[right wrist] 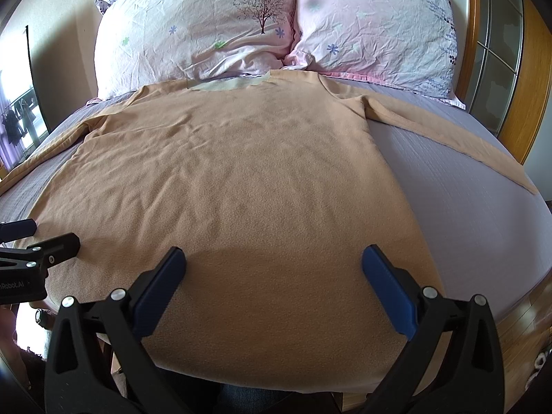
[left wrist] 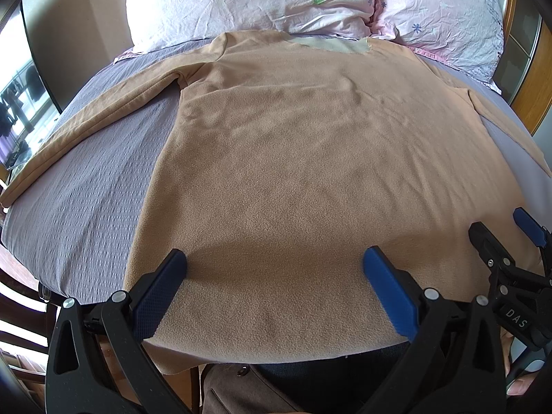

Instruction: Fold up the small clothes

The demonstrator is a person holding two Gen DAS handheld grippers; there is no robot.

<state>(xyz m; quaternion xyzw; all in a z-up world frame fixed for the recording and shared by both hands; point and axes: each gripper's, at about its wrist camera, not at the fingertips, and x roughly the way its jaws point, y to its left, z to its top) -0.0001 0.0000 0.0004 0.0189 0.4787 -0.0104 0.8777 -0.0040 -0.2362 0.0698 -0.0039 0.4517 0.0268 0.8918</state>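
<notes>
While the bed fills both views with its grey-lilac textured cover, we have a tan fleece top spread flat right down the middle of it, neckline away from us, hem hanging just over the near edge. Two pink floral pillows sit side by side at the head of the bed, and the pale collar of the top lies just short of them. Both sleeves are stretched outward: the left sleeve runs diagonally toward the left edge of the bed, the right sleeve angles off to the right edge. A wooden bed frame curves along the right side.

Down at the hem now. The left claw hovers over the lower part of the top, its blue-padded fingers spread wide, nothing between them. The right claw sits just beside it to the right, over the same hem area, fingers likewise wide apart and holding nothing. Each claw shows at the edge of the other's view, close neighbours above the fabric.
</notes>
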